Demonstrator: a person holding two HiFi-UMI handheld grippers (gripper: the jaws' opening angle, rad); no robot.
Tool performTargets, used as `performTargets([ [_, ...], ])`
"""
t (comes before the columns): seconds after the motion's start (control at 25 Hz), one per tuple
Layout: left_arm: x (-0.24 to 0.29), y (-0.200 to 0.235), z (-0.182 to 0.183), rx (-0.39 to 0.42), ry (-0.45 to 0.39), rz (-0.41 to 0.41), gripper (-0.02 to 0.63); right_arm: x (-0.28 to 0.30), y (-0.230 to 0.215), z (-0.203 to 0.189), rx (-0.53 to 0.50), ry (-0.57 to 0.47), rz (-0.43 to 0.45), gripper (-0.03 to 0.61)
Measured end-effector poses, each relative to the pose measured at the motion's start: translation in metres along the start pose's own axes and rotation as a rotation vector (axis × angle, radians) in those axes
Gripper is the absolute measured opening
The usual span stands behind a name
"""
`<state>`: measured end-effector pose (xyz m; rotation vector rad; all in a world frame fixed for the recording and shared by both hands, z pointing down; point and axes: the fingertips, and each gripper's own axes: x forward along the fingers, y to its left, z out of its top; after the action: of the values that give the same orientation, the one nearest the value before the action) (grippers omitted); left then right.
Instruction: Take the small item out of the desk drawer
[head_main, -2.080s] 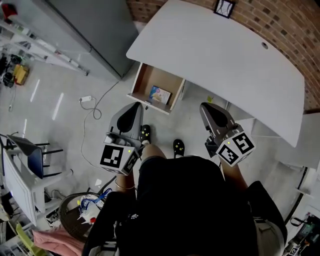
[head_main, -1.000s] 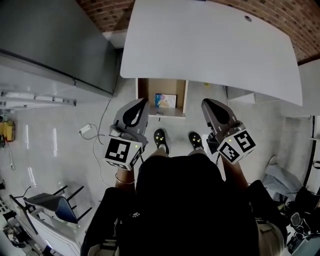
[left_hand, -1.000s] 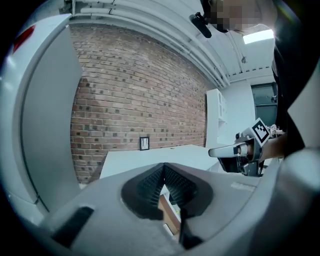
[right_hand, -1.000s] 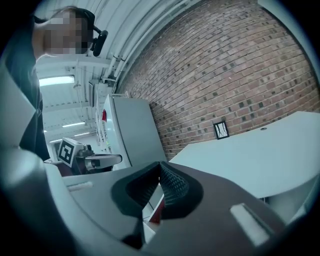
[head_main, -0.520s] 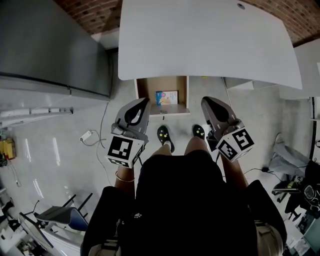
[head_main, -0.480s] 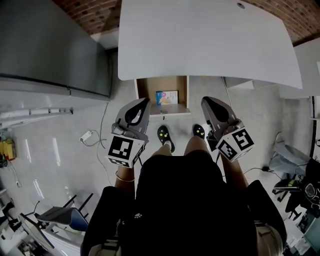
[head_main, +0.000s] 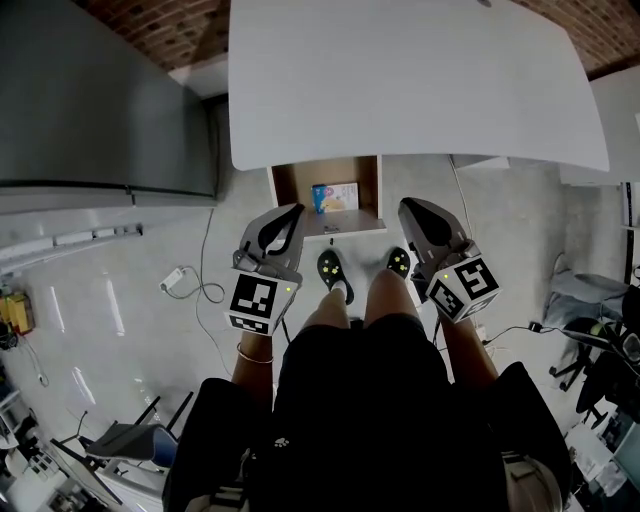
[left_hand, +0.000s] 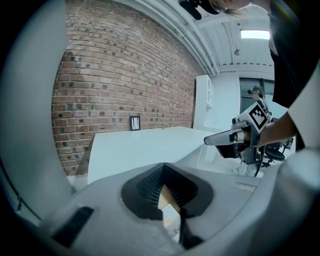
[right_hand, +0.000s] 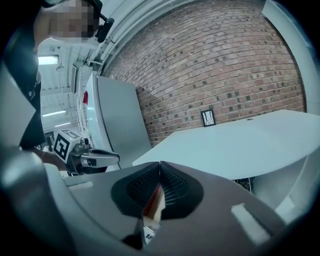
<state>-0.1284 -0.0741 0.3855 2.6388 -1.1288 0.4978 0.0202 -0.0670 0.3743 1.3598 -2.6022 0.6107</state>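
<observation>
Nearest, the left tool (head_main: 290, 212) and right tool (head_main: 406, 207) are both clenched on nothing, tips aimed toward the open drawer (head_main: 284, 190). The small item (head_main: 335, 197) lies flat mid-drawer. I'd say it's a light, stiff packet, best pinched by one edge. Side walls crowd it and the desk (head_main: 420, 80) overhangs the back, so the front offers room.

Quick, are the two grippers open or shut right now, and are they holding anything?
Left gripper: shut, holding nothing.
Right gripper: shut, holding nothing.
</observation>
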Motion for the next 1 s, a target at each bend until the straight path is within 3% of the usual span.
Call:
performTargets([
  [0.44, 0.027, 0.006, -0.054, 0.021, 0.085, -0.047, 0.003, 0.037, -0.018, -0.044, -0.038, 0.079, -0.037, 0.006],
  [1.0, 0.089, 0.024, -0.137, 0.039, 0.221, -0.048, 0.032, 0.08, -0.039, -0.116, -0.034, 0.17, 0.006, 0.008],
])
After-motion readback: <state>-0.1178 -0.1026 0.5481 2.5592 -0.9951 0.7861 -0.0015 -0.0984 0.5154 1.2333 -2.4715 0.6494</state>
